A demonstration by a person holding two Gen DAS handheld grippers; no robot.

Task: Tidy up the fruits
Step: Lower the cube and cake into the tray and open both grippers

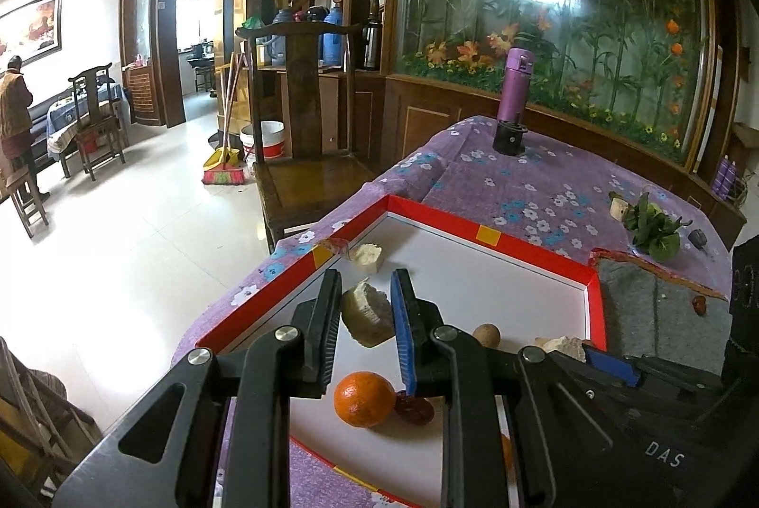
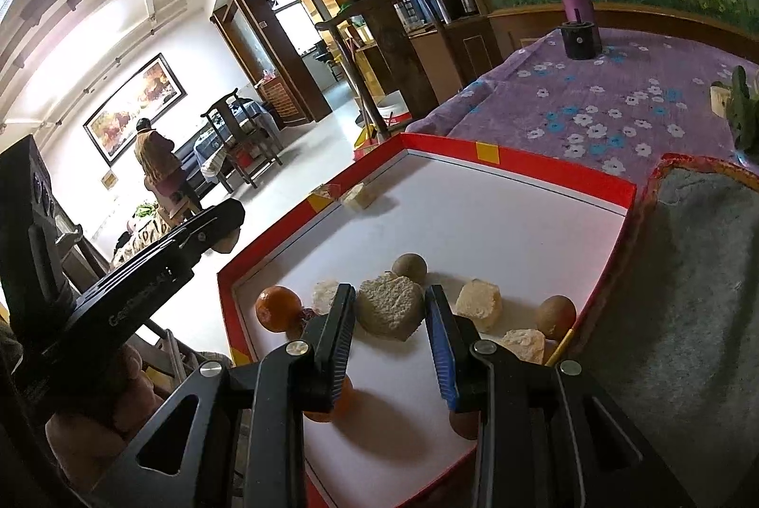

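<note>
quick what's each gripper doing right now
left gripper: open, jaws either side of a pale chunk, not clamped.
right gripper: open, empty.

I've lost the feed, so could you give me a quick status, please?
Both grippers open: left gripper, right gripper each straddle a pale chunk in the red tray. Orange beside it. Nothing blocking.

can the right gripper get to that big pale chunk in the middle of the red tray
Probably yes. The right gripper is open and lined up on the pale chunk, with bare tray floor in front of it.
</note>
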